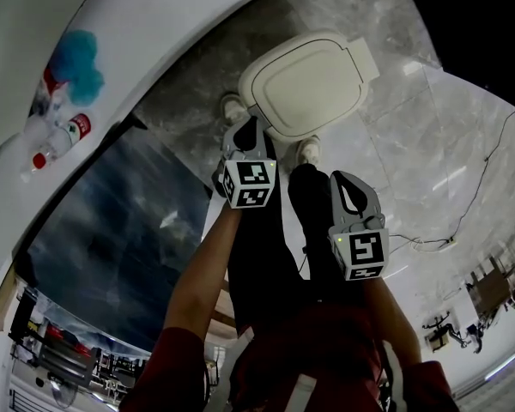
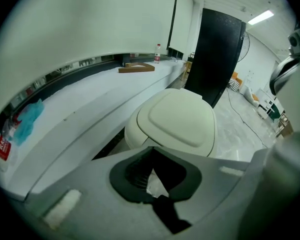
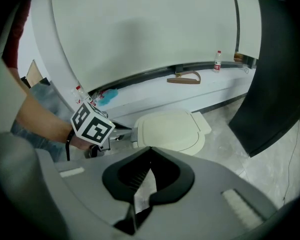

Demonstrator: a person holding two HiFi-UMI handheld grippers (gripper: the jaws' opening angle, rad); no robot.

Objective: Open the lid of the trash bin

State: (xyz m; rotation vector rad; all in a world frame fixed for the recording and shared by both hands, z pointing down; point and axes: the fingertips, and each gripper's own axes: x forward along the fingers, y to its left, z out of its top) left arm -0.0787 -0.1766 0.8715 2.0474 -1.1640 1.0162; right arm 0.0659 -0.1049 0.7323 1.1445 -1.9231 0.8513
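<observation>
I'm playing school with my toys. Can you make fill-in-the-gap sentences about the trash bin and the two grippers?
The lid of the trash bin is ___.
The trash bin stands on the ___.
Of the left hand-held gripper and the right hand-held gripper, the ___ one is nearer the bin.
Missing words: closed; floor; left.

Lab-like hall: long white counter [image 2: 80, 114], floor cables [image 1: 425, 244].
</observation>
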